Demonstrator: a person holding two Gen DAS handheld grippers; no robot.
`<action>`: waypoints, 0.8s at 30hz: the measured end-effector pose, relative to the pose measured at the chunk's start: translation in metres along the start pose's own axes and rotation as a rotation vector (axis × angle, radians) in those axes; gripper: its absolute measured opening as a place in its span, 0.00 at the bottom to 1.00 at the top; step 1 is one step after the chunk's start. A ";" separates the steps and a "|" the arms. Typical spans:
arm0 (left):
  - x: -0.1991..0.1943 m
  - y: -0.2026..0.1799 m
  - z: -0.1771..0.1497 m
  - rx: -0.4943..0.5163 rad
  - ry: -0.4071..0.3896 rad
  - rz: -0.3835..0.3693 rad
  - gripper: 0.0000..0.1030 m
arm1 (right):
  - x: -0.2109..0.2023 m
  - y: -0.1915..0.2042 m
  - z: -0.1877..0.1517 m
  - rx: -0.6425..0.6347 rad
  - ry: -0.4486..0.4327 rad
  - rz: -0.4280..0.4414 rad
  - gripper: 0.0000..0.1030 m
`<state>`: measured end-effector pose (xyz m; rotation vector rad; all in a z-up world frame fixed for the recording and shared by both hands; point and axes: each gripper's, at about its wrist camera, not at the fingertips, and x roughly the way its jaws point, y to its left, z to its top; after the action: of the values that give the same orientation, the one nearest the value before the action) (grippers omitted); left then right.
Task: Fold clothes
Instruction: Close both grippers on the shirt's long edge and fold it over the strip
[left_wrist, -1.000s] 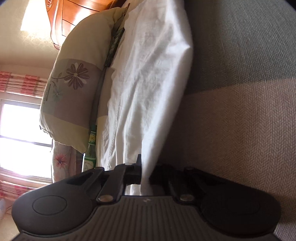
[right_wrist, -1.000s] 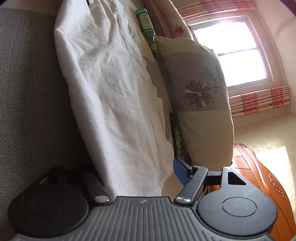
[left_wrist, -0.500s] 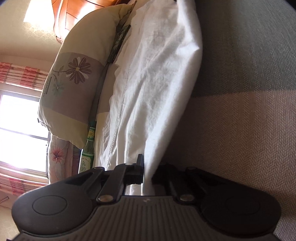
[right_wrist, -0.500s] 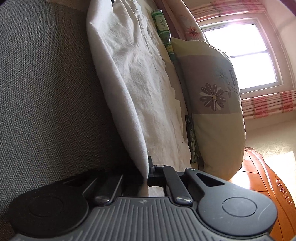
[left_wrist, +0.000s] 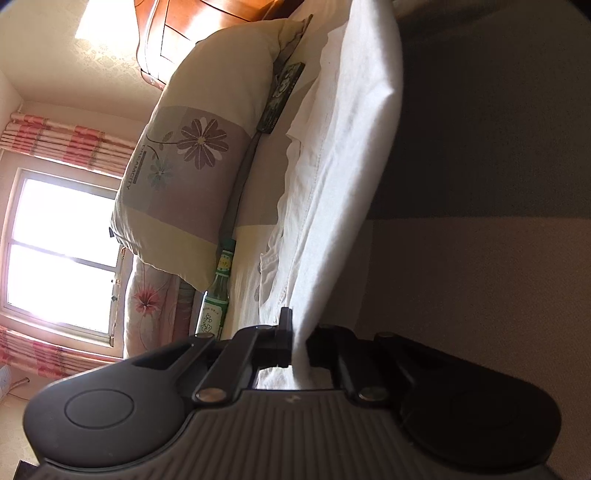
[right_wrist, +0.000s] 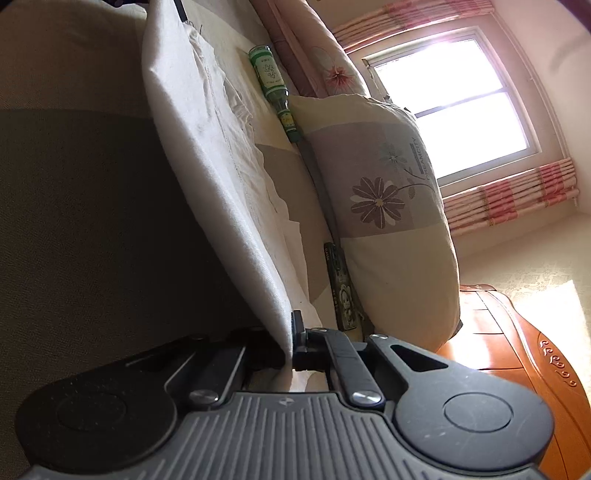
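A grey and tan woven sofa surface (left_wrist: 480, 258) fills most of both wrist views, which are rolled sideways. A white garment (left_wrist: 332, 177) lies across it, its near edge lifted into a taut fold that runs between the two tools. Beyond the garment, a large cream and mauve pillow (left_wrist: 177, 177) printed with a daisy leans at the far side, with a second, pink-flowered pillow (left_wrist: 147, 302) beside it. A bright window (right_wrist: 454, 99) with pink striped curtains stands behind, and an orange wooden furniture piece (right_wrist: 517, 354) is near the pillow.

A green glass bottle (left_wrist: 216, 295) lies between the garment and the pillows, and a small dark printed object (right_wrist: 341, 291), possibly a flat box, rests against the daisy pillow.

The left gripper (left_wrist: 299, 339) is clamped on one end of the garment's raised edge; the right gripper (right_wrist: 290, 343) is clamped on the other end.
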<state>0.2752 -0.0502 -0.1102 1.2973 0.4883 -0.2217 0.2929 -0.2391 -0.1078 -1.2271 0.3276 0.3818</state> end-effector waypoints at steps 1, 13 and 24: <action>-0.007 -0.002 0.000 0.012 -0.004 -0.003 0.03 | -0.006 0.002 -0.002 -0.016 0.003 0.009 0.05; -0.105 -0.053 -0.005 0.111 -0.053 -0.077 0.03 | -0.093 0.031 -0.026 -0.053 0.027 0.134 0.05; -0.142 -0.081 -0.013 0.109 -0.034 -0.180 0.04 | -0.136 0.078 -0.048 -0.003 0.112 0.193 0.09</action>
<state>0.1134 -0.0757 -0.1172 1.3542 0.5707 -0.4253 0.1346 -0.2764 -0.1279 -1.2262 0.5439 0.4808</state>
